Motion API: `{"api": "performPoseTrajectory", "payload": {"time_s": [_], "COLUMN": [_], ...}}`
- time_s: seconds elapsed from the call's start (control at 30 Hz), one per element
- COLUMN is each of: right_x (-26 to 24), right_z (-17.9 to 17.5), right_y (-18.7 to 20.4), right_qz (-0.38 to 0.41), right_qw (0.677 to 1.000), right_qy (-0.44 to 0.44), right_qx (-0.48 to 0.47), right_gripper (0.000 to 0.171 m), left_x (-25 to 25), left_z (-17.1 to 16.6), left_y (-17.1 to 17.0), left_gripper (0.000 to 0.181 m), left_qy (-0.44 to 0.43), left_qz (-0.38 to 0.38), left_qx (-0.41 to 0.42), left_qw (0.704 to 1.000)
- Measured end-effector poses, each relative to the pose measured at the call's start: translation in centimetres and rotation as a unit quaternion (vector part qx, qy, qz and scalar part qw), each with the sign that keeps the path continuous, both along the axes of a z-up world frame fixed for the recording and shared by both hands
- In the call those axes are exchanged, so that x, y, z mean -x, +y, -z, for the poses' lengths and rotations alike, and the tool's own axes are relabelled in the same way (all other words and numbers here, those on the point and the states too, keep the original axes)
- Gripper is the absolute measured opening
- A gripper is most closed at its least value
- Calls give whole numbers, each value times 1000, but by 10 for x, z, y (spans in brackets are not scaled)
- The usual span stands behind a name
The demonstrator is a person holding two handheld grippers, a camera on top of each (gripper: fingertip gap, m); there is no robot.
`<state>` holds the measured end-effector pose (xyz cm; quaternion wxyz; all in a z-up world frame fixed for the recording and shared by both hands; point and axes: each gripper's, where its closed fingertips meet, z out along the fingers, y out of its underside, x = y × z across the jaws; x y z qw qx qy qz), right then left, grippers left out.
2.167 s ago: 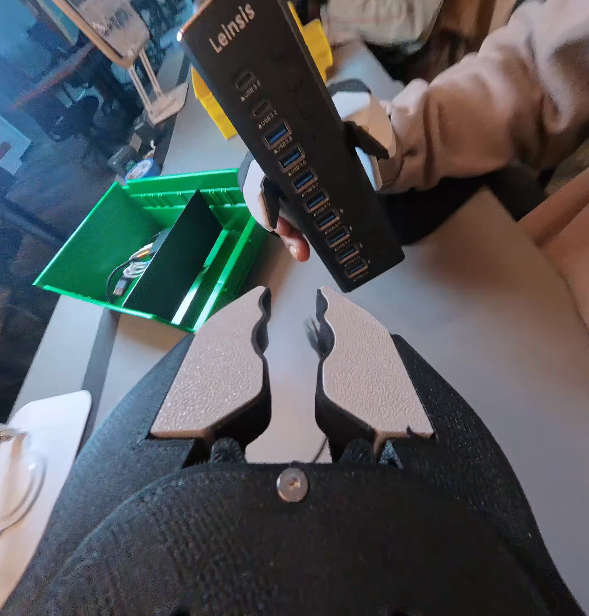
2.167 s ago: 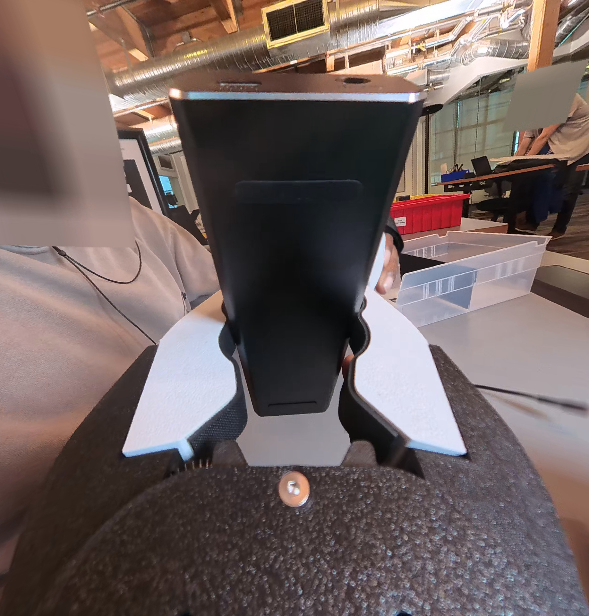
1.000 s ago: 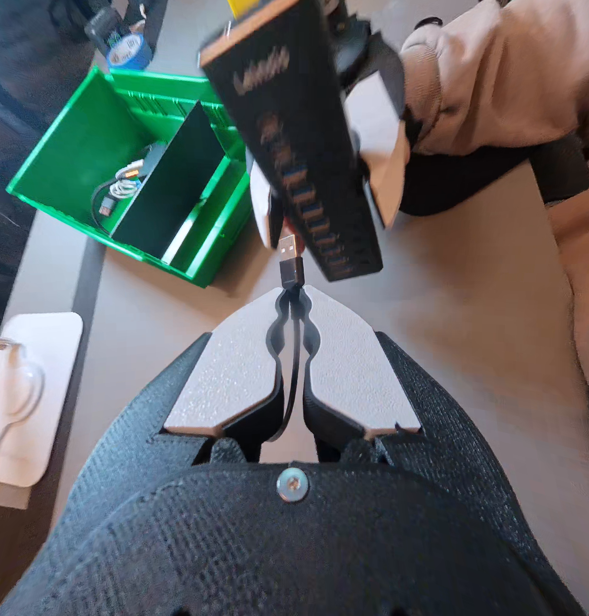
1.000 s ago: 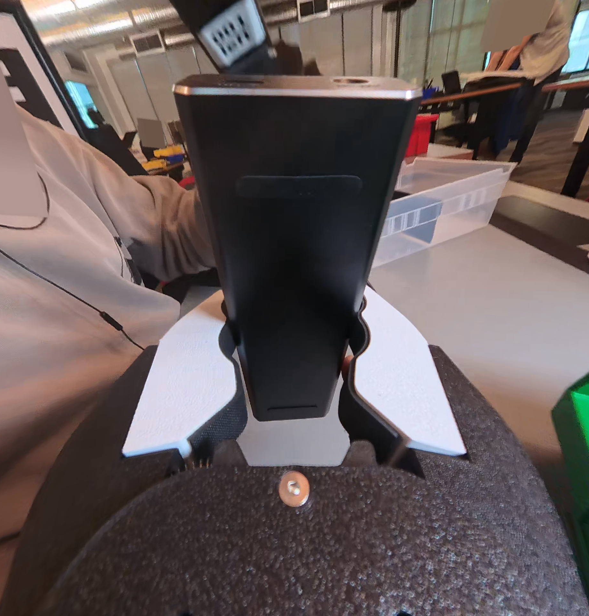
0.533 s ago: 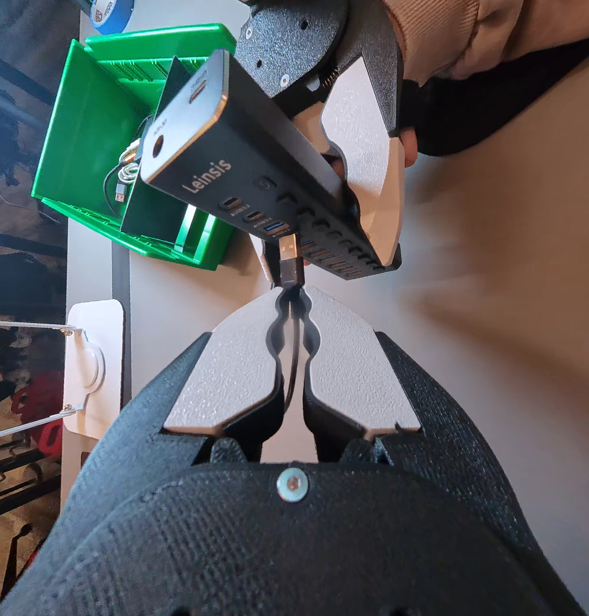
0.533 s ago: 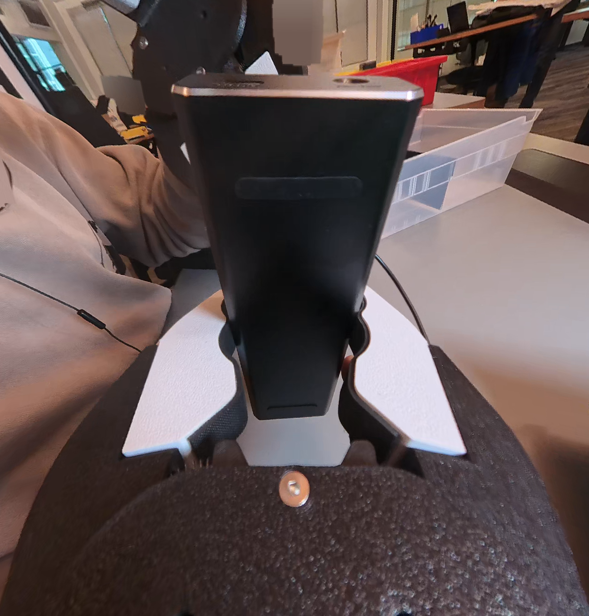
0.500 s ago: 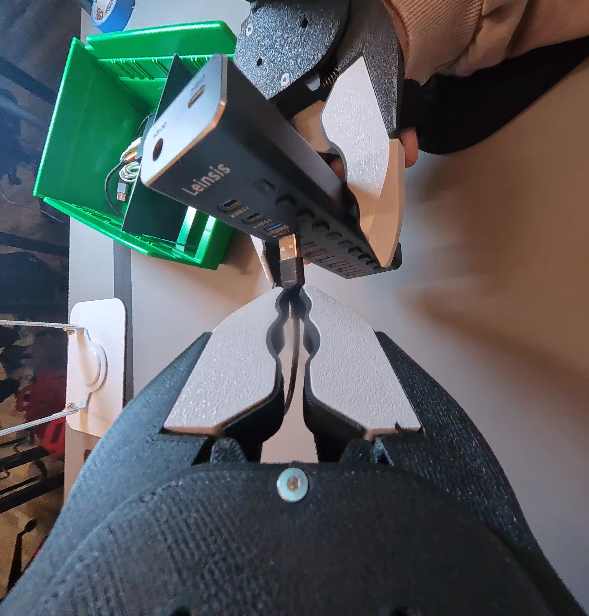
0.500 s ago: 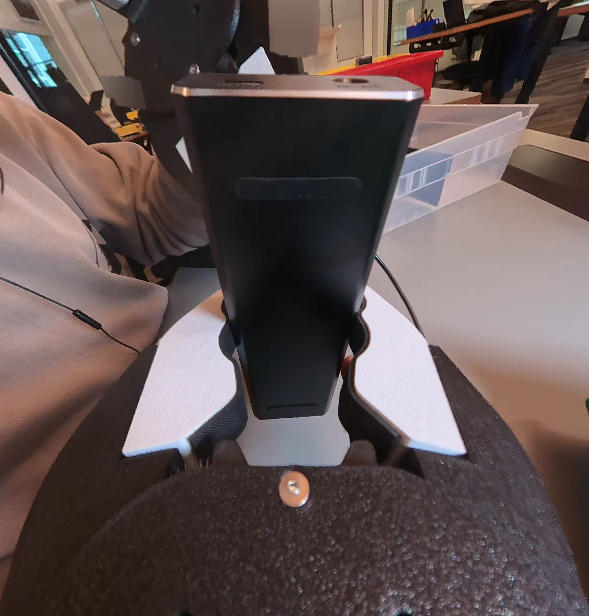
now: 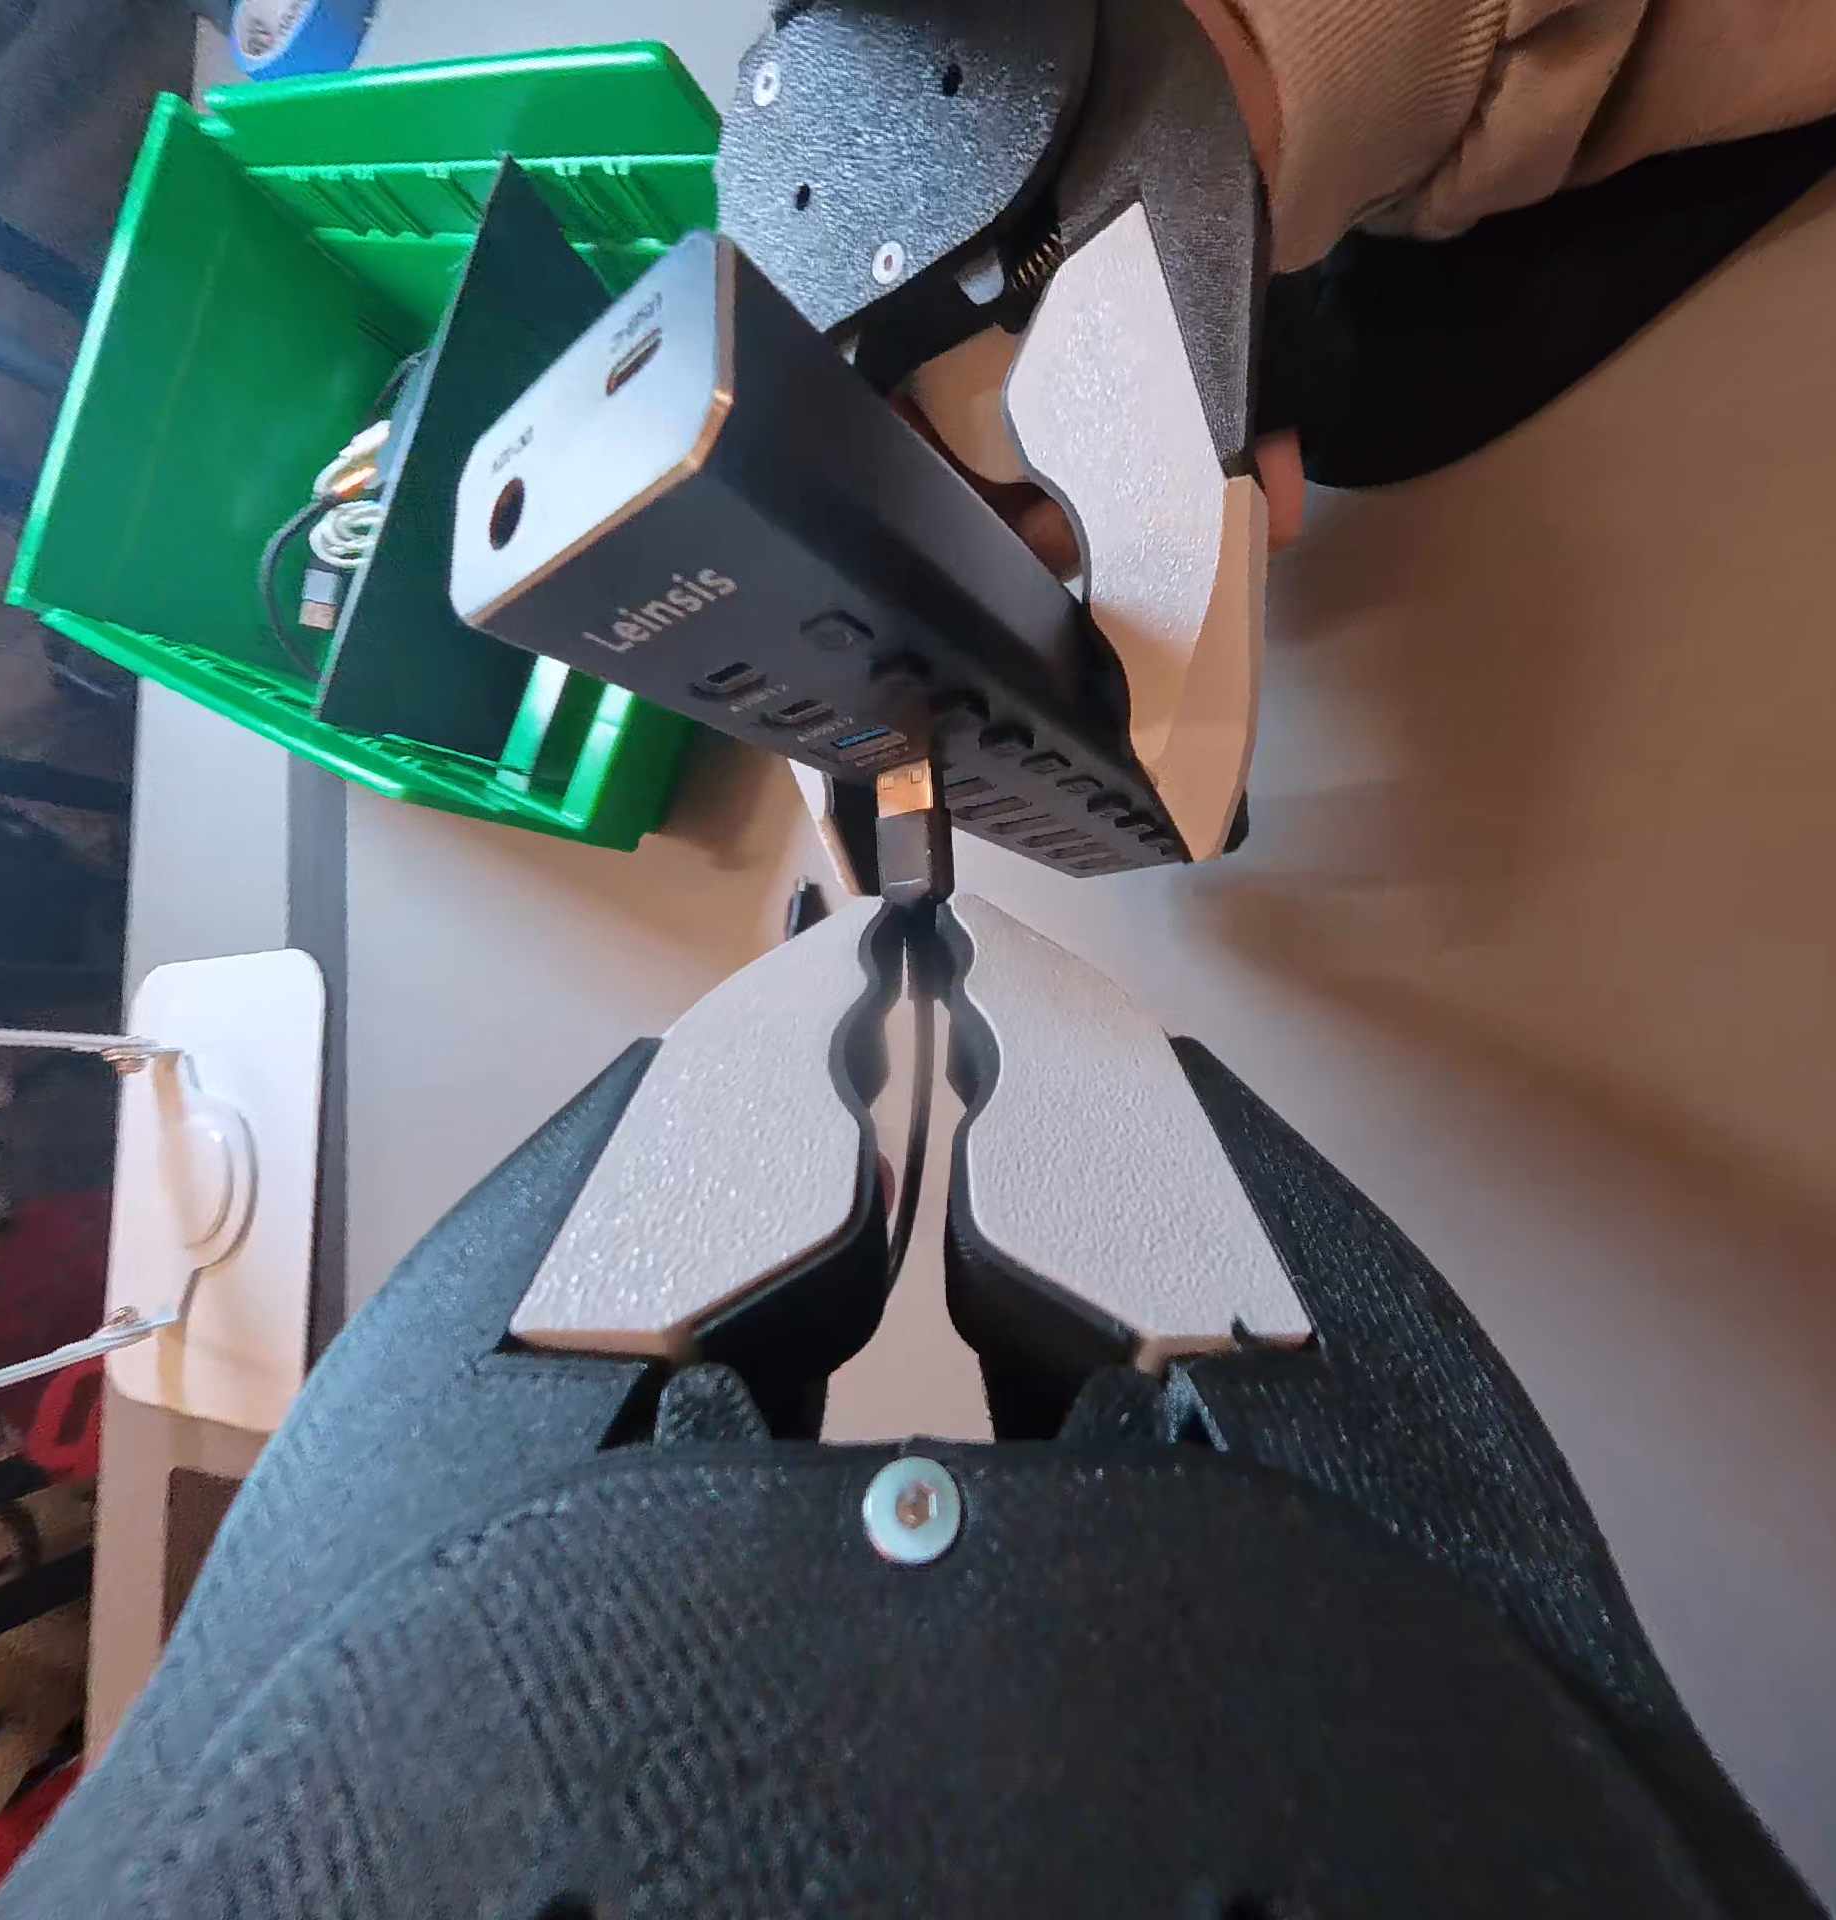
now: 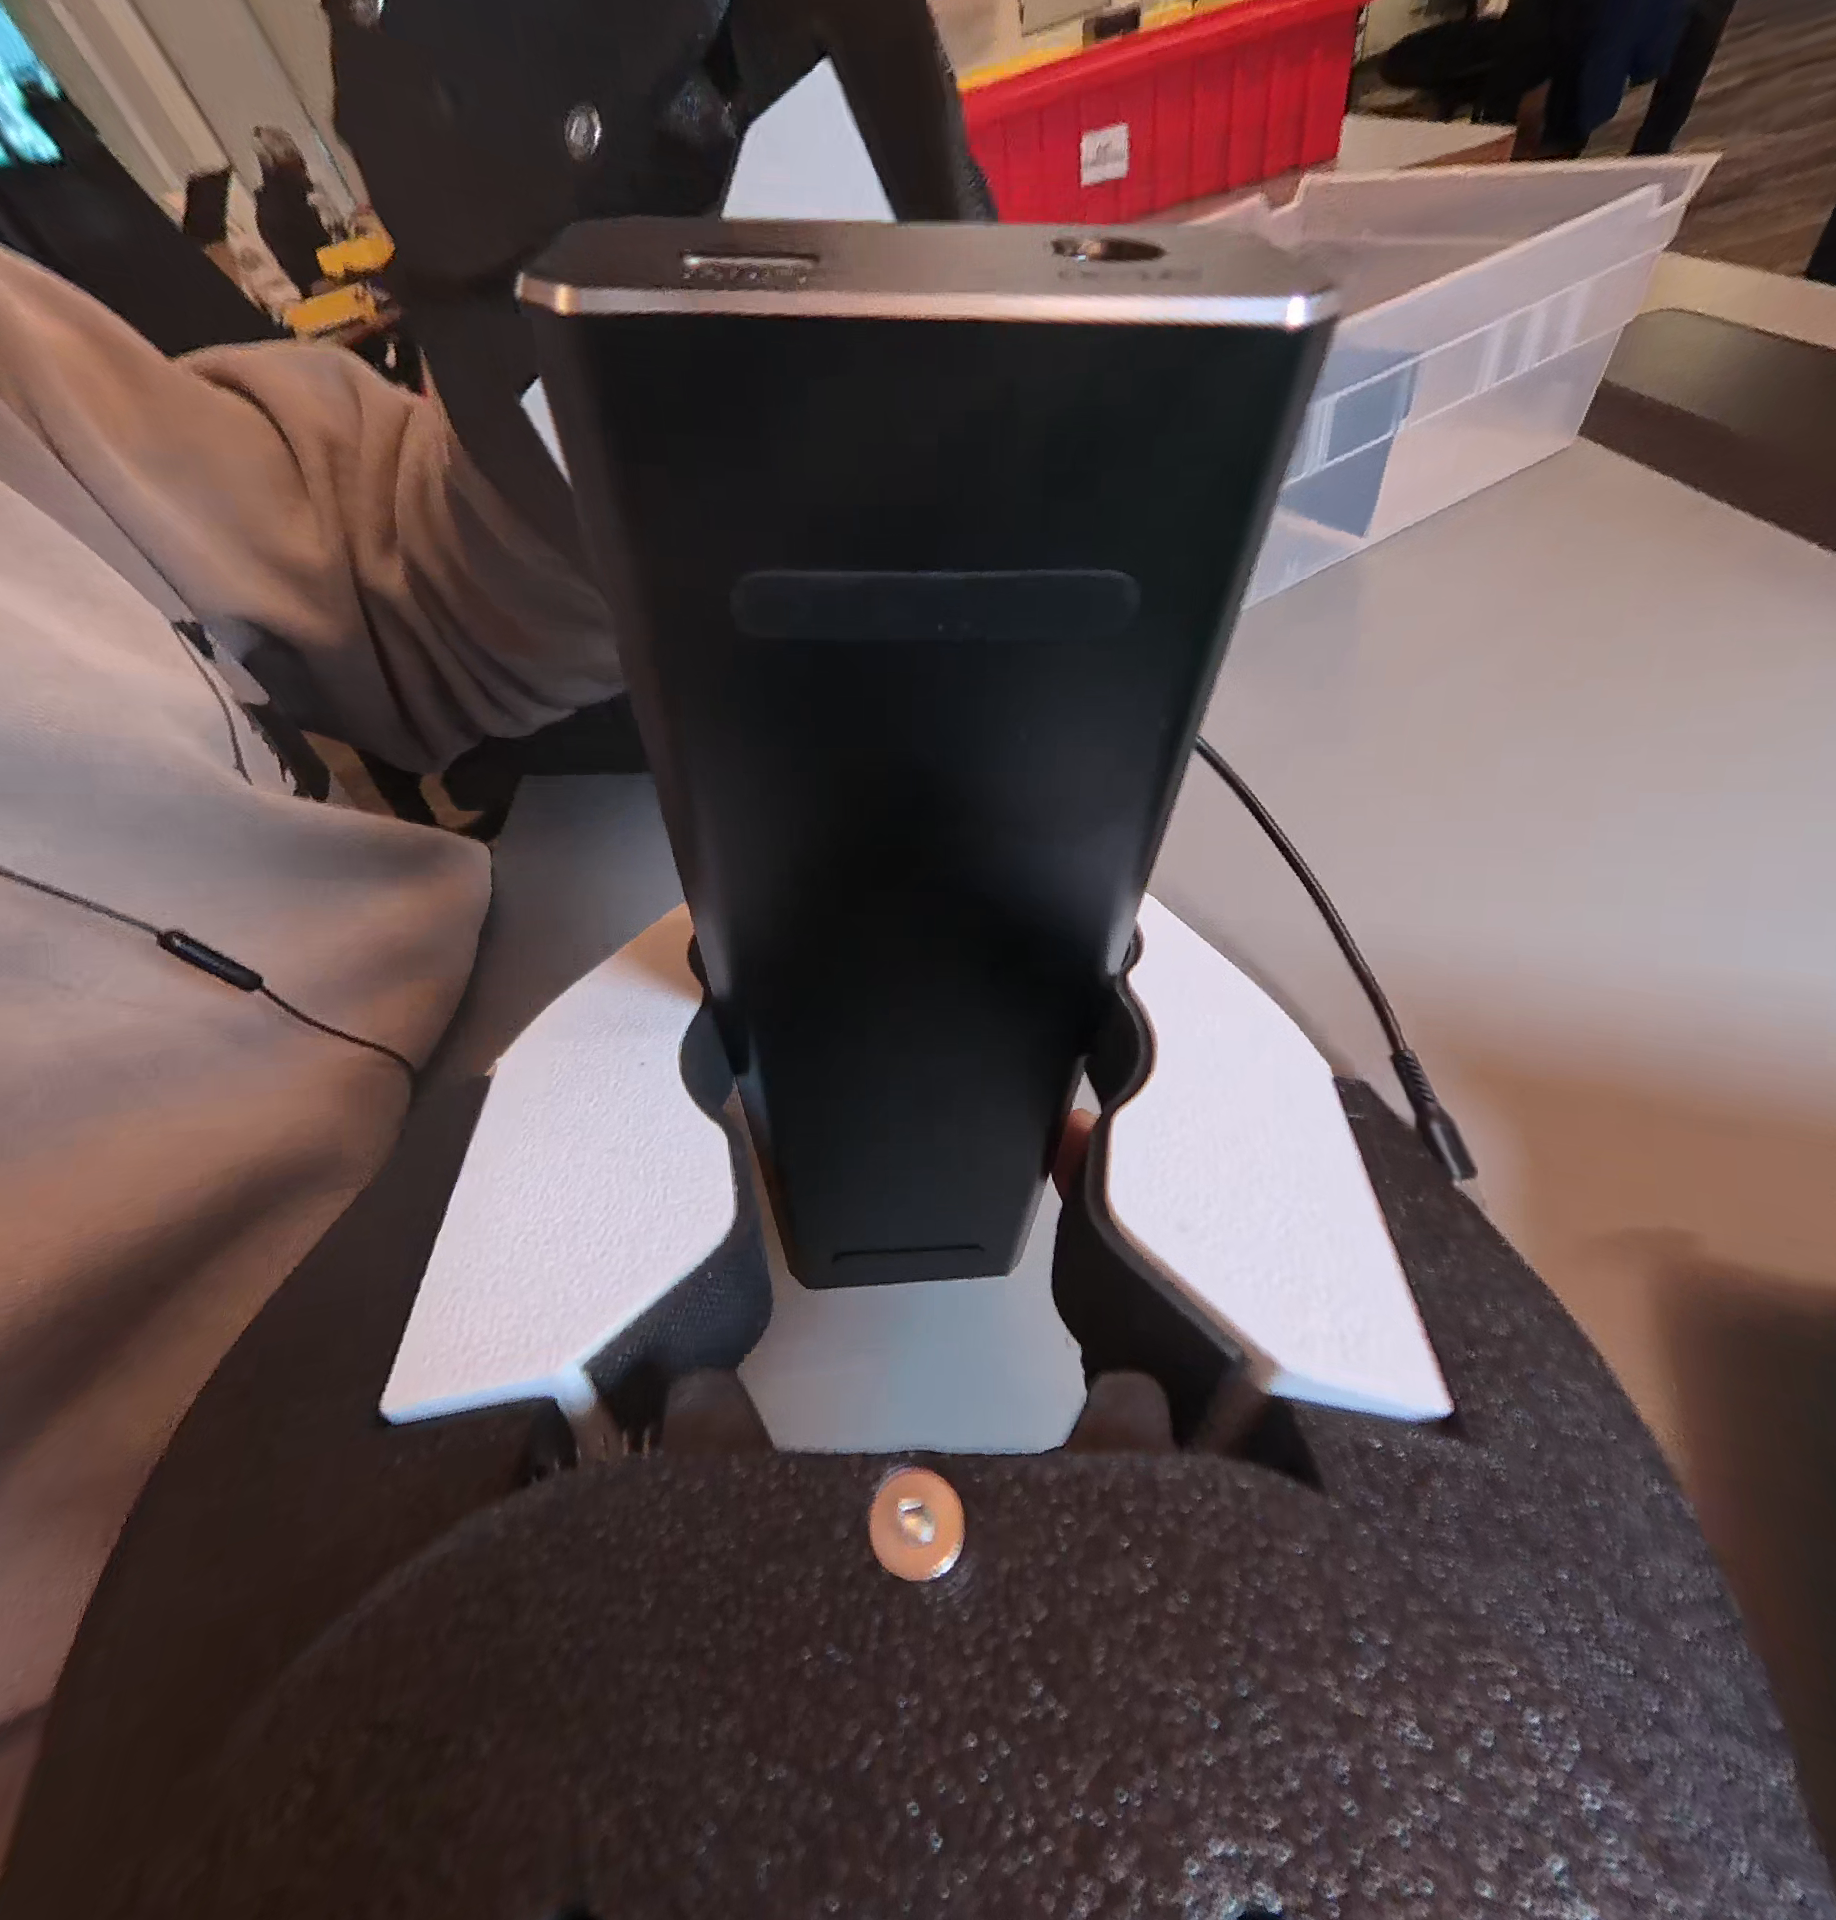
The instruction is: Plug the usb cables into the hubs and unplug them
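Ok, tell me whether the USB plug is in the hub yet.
Not yet: the USB plug has its metal tip fully exposed, just at the hub port row.

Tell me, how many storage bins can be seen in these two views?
3: a green bin on the table behind the hub, a clear bin and a red bin farther back. Others may be hidden.

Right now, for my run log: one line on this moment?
left gripper: shut on USB-A plug | right gripper: shut on USB hub | plug at port row, not seated

Green bin (image 9: 197, 416) with black divider (image 9: 446, 499) sits at far-left of grey bench (image 9: 1516, 935). Blue tape roll (image 9: 290, 31) behind bin. White pad (image 9: 259, 1049) near left bench edge. Clear tub (image 10: 1496, 343) on bench; red crate (image 10: 1163, 104) beyond it.
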<state>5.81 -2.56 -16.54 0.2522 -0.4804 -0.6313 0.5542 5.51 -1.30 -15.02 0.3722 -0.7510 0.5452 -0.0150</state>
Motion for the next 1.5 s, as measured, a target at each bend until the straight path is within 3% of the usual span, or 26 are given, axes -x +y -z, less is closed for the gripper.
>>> {"api": "performPoseTrajectory", "payload": {"time_s": [0.03,0.4,0.6,0.7,1.03,1.23,1.5], "right_x": [0,0,1,4,5,0,1], "right_z": [3,11,34,36,-11,-20,-13], "right_y": [-1,-1,-9,-12,-6,-6,-8], "right_qz": [-3,6,-16,-20,12,8,2], "right_qw": [1000,997,990,991,997,997,998], "right_qy": [-6,-24,-78,-84,25,61,45], "right_qx": [-5,-74,-116,-106,-68,-50,-34], "right_gripper": [68,67,66,65,67,66,66], "left_x": [0,-1,-6,2,5,-2,-6], "left_z": [2,-3,-8,-1,-16,-24,-16], "left_y": [-1,-4,-15,-18,-13,-13,-10], "left_gripper": [6,6,7,7,6,6,6], "left_qy": [-3,-26,-21,42,-39,-76,-78], "left_qz": [4,22,54,44,31,41,48], "left_qx": [7,3,10,7,9,-9,-11], "left_qw": [1000,999,998,998,999,996,996]}}
